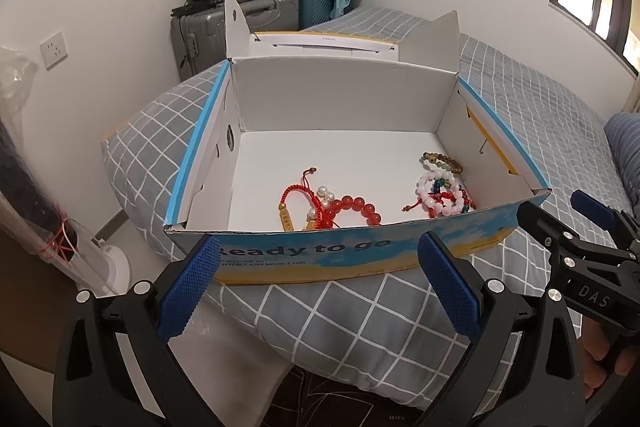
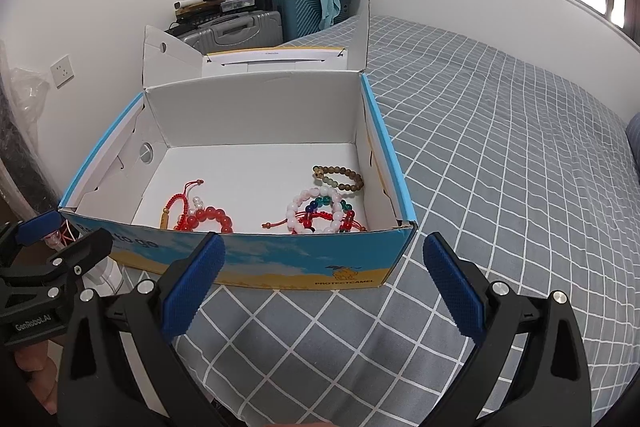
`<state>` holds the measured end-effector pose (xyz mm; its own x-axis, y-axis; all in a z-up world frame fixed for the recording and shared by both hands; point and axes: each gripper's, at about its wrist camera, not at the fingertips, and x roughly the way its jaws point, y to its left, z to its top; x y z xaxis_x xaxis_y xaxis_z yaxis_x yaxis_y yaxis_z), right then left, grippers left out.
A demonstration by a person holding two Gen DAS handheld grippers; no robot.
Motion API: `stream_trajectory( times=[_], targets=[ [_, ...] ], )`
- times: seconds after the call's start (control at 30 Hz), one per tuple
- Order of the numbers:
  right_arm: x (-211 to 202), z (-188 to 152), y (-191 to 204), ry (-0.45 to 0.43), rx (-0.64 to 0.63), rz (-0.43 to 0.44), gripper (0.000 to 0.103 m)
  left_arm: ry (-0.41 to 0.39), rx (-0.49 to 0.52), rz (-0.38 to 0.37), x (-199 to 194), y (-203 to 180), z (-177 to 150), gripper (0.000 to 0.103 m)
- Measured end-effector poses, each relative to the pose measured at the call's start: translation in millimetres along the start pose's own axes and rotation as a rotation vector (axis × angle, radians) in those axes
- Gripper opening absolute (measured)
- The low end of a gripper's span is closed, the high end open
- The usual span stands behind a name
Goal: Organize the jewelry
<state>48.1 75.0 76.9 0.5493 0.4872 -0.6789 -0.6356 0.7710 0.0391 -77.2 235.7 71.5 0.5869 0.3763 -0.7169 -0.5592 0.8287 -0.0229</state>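
Note:
An open blue and white cardboard box [image 1: 320, 255] [image 2: 280, 259] sits on the bed. Inside lie a red bead bracelet [image 1: 356, 209] [image 2: 212, 217], a red cord bracelet [image 1: 298, 191] [image 2: 180, 199], a brown bead bracelet [image 1: 442, 161] [image 2: 340, 177] and a pink and white bead bracelet with coloured beads [image 1: 440, 195] [image 2: 320, 211]. My left gripper [image 1: 320, 283] is open and empty, just in front of the box's near wall. My right gripper [image 2: 324, 279] is open and empty, in front of the box's right corner. Each gripper shows at the edge of the other's view.
The box's lid [image 1: 312, 43] [image 2: 260, 61] stands open at the back. The grey checked bedspread [image 2: 500, 147] stretches to the right. Suitcases [image 1: 240, 23] with clutter stand by the far wall. A plastic-wrapped item [image 1: 28, 163] is at the left.

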Motion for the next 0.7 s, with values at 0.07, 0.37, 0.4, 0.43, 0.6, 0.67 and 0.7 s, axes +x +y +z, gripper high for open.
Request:
stream_trajectory(
  times=[0.07, 0.37, 0.4, 0.43, 0.6, 0.67, 0.7],
  targets=[
    [0.0, 0.0, 0.0, 0.000, -0.001, -0.001, 0.095, -0.001, 0.002, 0.008, -0.2, -0.4, -0.2, 0.097],
    [0.7, 0.1, 0.1, 0.001, -0.001, -0.001, 0.095, -0.009, 0.005, 0.005, -1.7, 0.7, 0.1, 0.097],
    [0.4, 0.1, 0.5, 0.001, -0.002, 0.000, 0.095, -0.007, 0.004, 0.004, -1.5, 0.9, 0.3, 0.097],
    [0.3, 0.1, 0.4, 0.002, -0.001, 0.001, 0.095, -0.007, 0.004, 0.003, -1.4, 0.9, 0.5, 0.097],
    [-0.2, 0.0, 0.8, 0.003, -0.002, 0.002, 0.095, -0.008, 0.007, 0.003, -1.2, 1.5, 1.0, 0.097],
    [-0.5, 0.1, 0.7, 0.004, -0.001, 0.002, 0.095, -0.006, 0.002, 0.003, -1.6, 1.8, 0.5, 0.097],
    [-0.8, 0.0, 0.9, 0.004, -0.002, 0.002, 0.095, -0.005, 0.001, 0.003, -1.6, 2.1, 0.4, 0.097]
  ],
)
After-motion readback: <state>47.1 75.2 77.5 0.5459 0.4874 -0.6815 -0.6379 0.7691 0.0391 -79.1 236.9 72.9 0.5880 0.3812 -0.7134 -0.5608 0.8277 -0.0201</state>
